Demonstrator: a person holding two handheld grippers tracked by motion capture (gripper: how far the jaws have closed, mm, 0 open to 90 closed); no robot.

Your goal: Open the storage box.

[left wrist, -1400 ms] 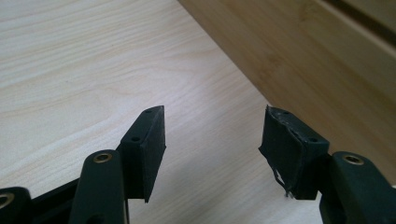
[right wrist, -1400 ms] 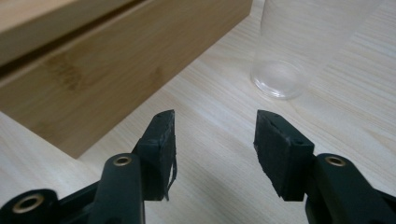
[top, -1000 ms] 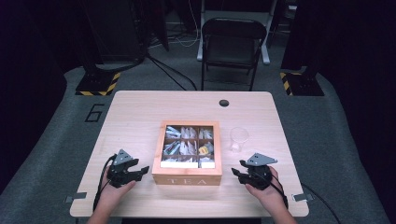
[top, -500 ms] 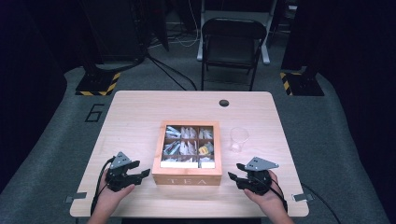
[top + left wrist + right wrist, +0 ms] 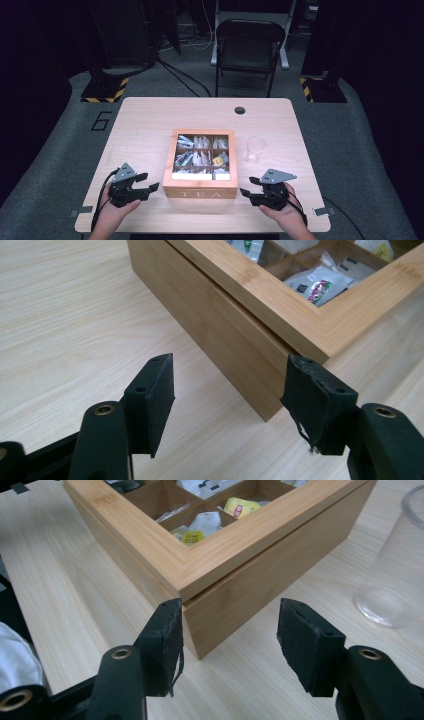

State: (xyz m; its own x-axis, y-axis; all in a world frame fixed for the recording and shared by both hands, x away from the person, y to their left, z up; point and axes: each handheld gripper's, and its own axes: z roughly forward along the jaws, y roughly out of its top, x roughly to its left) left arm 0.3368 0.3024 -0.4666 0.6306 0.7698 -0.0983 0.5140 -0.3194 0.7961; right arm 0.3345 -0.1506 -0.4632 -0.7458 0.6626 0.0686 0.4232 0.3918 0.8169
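A wooden tea box [image 5: 200, 186] marked TEA stands at the middle of the table, its framed lid down, with tea bags [image 5: 197, 157] showing in its compartments. My left gripper [image 5: 151, 189] hovers at the box's near left corner [image 5: 280, 390], pointing at it. My right gripper [image 5: 244, 192] is level with the near right corner [image 5: 200, 625]. Both pairs of jaws have just been opening. In each gripper view a box corner lies just ahead of the open pads [image 5: 155, 390] [image 5: 305, 640], and the pads do not touch it. My left gripper [image 5: 232, 390] and my right gripper [image 5: 234, 630] hold nothing.
A clear plastic cup [image 5: 256, 148] [image 5: 395, 580] stands right of the box, close to my right gripper. A round black hole [image 5: 240, 110] sits near the table's far edge. A folding chair [image 5: 248, 40] stands beyond the table. Cables trail off the near edge.
Both grippers' jaws stand wider than a second ago. The hands have barely shifted, staying at the box's near corners.
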